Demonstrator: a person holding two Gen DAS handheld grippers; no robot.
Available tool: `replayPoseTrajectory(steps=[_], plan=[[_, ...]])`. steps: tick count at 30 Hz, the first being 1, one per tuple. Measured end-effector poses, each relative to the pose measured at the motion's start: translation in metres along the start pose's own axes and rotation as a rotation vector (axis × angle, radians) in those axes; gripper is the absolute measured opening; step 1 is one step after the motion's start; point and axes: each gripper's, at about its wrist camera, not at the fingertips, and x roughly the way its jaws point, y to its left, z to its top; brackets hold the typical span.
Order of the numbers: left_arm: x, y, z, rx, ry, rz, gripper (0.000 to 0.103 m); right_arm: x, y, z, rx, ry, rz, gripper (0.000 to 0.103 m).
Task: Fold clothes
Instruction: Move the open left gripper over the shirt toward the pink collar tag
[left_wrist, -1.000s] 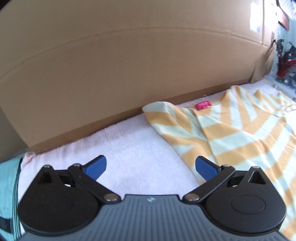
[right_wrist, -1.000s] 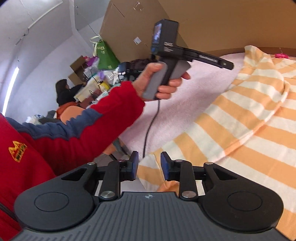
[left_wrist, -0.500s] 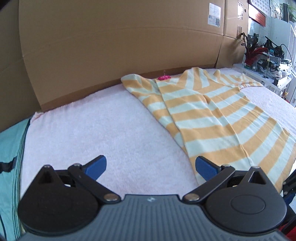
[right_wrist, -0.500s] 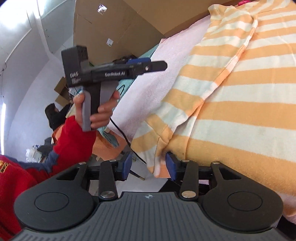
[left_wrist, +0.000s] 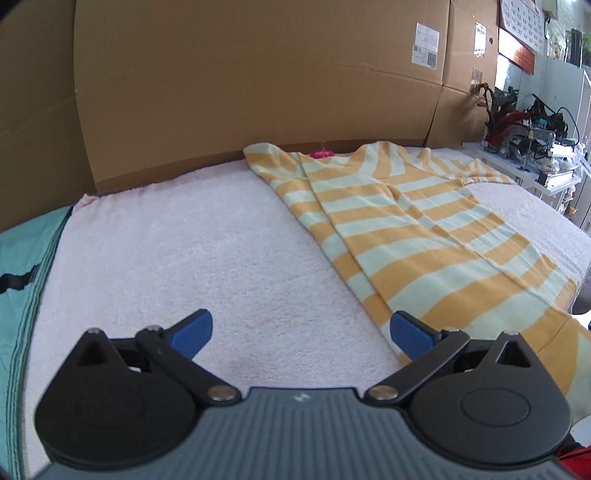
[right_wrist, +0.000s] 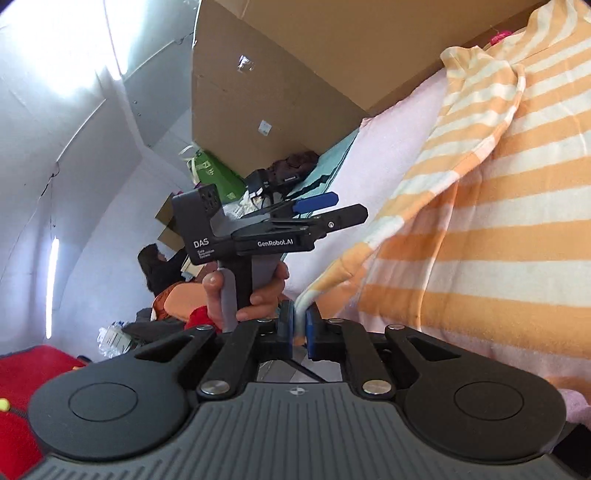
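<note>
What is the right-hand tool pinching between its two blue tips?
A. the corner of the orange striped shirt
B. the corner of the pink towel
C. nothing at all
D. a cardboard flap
A: in the right wrist view the right gripper has its blue tips closed on a corner of the striped shirt, which lies on the pink towel.

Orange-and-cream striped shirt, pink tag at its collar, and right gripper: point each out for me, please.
orange-and-cream striped shirt (left_wrist: 424, 236): left wrist view, middle of the body panel.
pink tag (left_wrist: 322, 153): left wrist view, centre of the tag at the collar.
right gripper (right_wrist: 299, 325): right wrist view, between the pads pinching the shirt's corner.
</note>
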Motion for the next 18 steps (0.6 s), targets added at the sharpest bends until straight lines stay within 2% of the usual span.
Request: replayPoseTrajectory(steps=[4,7,9,10,11,12,14,15,18], plan=[[0.010,-0.006,-0.002,-0.011,0.014,-0.023,0.102,0.017,-0.026,-0.014,0.012,0.112,-0.180,0.010],[0.012,-0.015,-0.001,0.007,0.010,-0.045,0.102,0.012,-0.035,-0.019,0.033,0.115,-0.187,0.010],[0.009,-0.021,0.000,0.035,-0.011,-0.065,0.102,0.014,-0.032,-0.017,0.006,0.130,-0.224,0.011],[0.007,-0.024,0.001,0.048,-0.022,-0.075,0.102,0.016,-0.029,-0.016,-0.012,0.141,-0.248,0.016],[0.008,-0.027,0.003,0.061,-0.030,-0.077,0.102,0.019,-0.027,-0.014,-0.041,0.193,-0.285,0.021],[0.009,-0.030,0.004,0.074,-0.038,-0.079,0.102,0.023,-0.025,-0.012,-0.077,0.268,-0.329,0.038],[0.011,-0.035,0.008,0.099,-0.054,-0.083,0.102,0.017,-0.009,-0.004,-0.183,0.312,-0.344,0.040],[0.014,-0.037,0.011,0.110,-0.066,-0.085,0.102,0.010,0.003,0.004,-0.241,0.281,-0.328,0.040],[0.028,-0.043,0.031,0.154,-0.091,-0.088,0.102,-0.018,0.025,0.046,-0.302,0.048,-0.246,0.041]])
